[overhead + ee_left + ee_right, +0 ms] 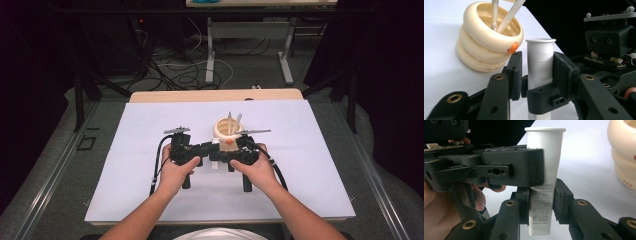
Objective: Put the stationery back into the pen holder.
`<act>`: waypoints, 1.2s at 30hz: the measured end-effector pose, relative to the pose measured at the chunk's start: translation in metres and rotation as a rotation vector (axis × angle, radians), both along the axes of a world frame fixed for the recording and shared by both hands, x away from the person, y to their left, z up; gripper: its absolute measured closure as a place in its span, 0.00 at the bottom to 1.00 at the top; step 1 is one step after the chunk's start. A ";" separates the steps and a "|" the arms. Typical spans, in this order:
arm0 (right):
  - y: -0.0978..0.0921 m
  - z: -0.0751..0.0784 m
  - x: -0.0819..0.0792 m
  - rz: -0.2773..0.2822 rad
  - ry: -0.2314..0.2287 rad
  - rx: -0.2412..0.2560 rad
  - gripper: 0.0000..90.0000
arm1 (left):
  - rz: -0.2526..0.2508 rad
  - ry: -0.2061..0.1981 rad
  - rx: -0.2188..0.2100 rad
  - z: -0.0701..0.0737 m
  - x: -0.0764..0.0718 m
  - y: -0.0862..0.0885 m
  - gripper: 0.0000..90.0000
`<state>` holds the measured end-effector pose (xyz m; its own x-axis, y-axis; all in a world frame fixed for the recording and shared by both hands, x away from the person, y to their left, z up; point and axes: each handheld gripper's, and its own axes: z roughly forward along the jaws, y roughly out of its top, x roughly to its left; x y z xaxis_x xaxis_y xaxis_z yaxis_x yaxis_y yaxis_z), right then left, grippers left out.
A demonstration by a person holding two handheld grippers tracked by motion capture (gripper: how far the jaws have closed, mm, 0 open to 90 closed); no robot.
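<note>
Together, both grippers, left [536,75] and right [541,202], clamped 1 tube [540,65]; light, soft, probably best gripped near its cap

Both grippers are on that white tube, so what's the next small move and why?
Probably a gentle twist or pull apart. The left gripper and right gripper both clamp the white tube, one on its upper part and one lower near the printed end, standing upright beside the cream ringed pen holder. A two-point grip like that suggests separating cap from body.
</note>
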<state>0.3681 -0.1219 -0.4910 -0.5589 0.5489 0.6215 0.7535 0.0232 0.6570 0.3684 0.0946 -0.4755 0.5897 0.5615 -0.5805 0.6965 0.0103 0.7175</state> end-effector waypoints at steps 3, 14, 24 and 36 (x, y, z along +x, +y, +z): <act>-0.001 0.001 0.000 -0.009 0.014 0.001 0.78 | 0.000 -0.002 0.005 0.000 0.001 0.001 0.63; -0.006 -0.002 0.003 -0.038 0.010 -0.011 0.78 | 0.040 -0.020 0.008 0.003 0.000 0.004 0.55; -0.012 -0.003 0.006 -0.065 -0.011 -0.031 0.78 | 0.064 -0.037 0.033 0.007 0.002 0.008 0.49; -0.015 -0.003 0.007 -0.086 -0.067 -0.045 0.78 | 0.128 -0.115 0.143 0.006 0.010 0.018 0.30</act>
